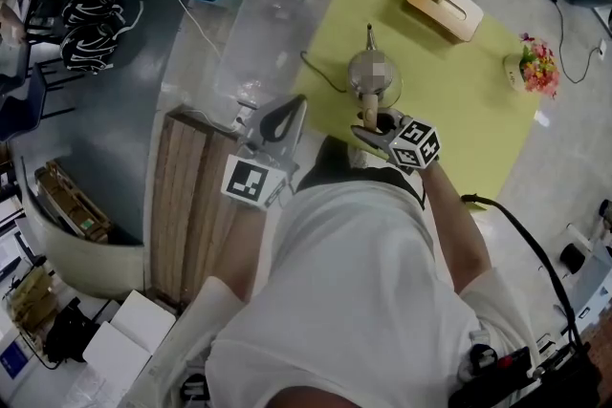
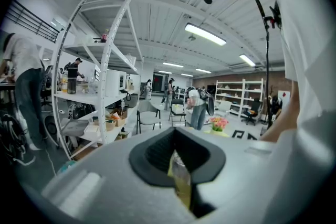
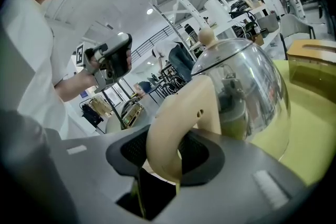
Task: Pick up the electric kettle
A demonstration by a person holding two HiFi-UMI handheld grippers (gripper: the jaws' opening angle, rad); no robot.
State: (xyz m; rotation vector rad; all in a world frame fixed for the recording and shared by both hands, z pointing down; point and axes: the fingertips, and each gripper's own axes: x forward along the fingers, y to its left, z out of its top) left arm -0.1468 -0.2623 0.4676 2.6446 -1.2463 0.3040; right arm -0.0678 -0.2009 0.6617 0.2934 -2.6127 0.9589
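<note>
The electric kettle (image 1: 359, 76) has a shiny rounded body (image 3: 247, 97) and a cream handle (image 3: 173, 128). In the head view it is on the yellow-green table (image 1: 478, 129), near my side. My right gripper (image 1: 381, 124) reaches in from the front, and its jaws (image 3: 168, 162) are shut on the cream handle (image 1: 369, 107), which fills the gap between the black pads. My left gripper (image 1: 287, 115) hangs left of the table's edge, apart from the kettle. Its jaws (image 2: 178, 165) show a narrow gap with nothing in it.
A wooden tissue box (image 1: 443, 5) lies at the table's far side, and a pot of flowers (image 1: 535, 67) stands at its right edge. The kettle's cord (image 1: 320, 72) trails left. A clear plastic bin (image 1: 258, 43) and a wooden bench (image 1: 191, 205) stand left of the table.
</note>
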